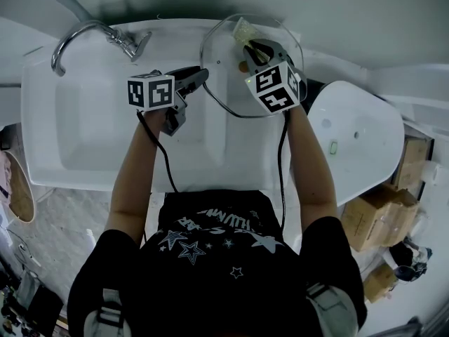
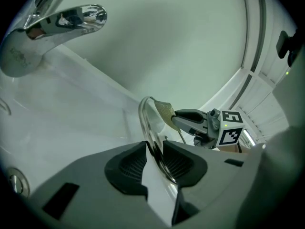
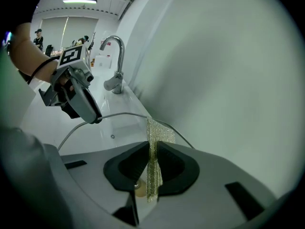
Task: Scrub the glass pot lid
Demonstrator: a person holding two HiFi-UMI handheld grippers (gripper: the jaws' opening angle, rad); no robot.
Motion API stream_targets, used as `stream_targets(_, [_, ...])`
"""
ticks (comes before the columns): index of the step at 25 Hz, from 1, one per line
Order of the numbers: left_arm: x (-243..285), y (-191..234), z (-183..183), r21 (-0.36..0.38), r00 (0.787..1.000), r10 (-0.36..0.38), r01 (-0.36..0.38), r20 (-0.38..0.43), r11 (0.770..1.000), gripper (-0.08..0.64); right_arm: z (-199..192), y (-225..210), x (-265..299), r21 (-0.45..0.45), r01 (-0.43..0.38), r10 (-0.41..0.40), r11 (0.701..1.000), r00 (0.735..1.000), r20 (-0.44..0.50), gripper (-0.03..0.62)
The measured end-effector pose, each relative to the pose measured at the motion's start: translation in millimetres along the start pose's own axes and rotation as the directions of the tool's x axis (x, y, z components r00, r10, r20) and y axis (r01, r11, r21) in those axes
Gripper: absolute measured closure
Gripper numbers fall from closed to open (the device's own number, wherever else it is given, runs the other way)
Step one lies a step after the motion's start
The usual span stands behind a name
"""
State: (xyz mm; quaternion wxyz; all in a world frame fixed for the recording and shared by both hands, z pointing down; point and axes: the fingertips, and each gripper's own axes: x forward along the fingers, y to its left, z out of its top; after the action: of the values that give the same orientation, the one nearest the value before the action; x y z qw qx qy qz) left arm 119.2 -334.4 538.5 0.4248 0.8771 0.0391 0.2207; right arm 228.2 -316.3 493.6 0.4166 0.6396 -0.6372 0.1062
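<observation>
Over the back right corner of the sink [image 1: 77,139], close to the wall [image 1: 365,12], I've got the glass lid [image 1: 223,62] held up on edge & tilted. It's a clear round disc w/ a thin metal rim and a small tan knob [image 1: 242,67] at centre. The white basin reads straight thru the glass.

L gripper [image 1: 204,74] is clamped on the lid's left rim. In the left gripper view the rim runs right btwn the two ribbed black pads, both pressing on it. R gripper [image 1: 247,39] is closed on a scrub cloth [image 1: 243,28]. It's a thin yellowish mesh strip, coarse-looking, pinched flat btwn the pads w/ its free end sticking out past the tips. That cloth lies against the glass at the lid's far edge.

Sink is smooth glossy white, rectangular w/ rounded corners. Chrome tap [image 1: 91,37] curves over the bowl at back left, well apart from the lid. The bowl left of the lid gives open room to move.

Tight spots: the wall is just behind the lid's far edge, and the two grippers are near each other across the glass, not touching. Can't tell if the lid's bottom edge rests on the sink ledge.

Right of the sink sits a white rounded oval surface [image 1: 358,139], w/ cardboard boxes [image 1: 379,220] beyond it.
</observation>
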Motion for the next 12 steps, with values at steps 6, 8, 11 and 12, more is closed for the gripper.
stream_targets(6, [0.1, -2.0, -0.6, -0.019, 1.0, -0.02, 0.02, 0.003, 1.0, 0.451, 4.2, 2.9, 5.7, -0.012, -0.004, 0.004, 1.0, 1.0, -0.005, 0.532])
stream_targets(8, [0.0, -2.3, -0.7, -0.018, 1.0, -0.021, 0.021, -0.001, 1.0, 0.453, 6.2, 4.4, 7.9, -0.02, -0.01, 0.01, 1.0, 1.0, -0.007, 0.532])
stream_targets(11, [-0.1, -3.2, -1.1, -0.024, 1.0, -0.024, 0.024, -0.006, 0.999, 0.456, 10.2, 8.7, 10.1, -0.039, -0.025, 0.025, 0.999, 1.0, -0.007, 0.532])
stream_targets(12, [-0.2, -3.4, -1.0, -0.025, 1.0, -0.026, 0.026, -0.005, 0.999, 0.456, 11.3, 10.9, 11.2, -0.046, -0.032, 0.032, 0.998, 0.999, -0.007, 0.532])
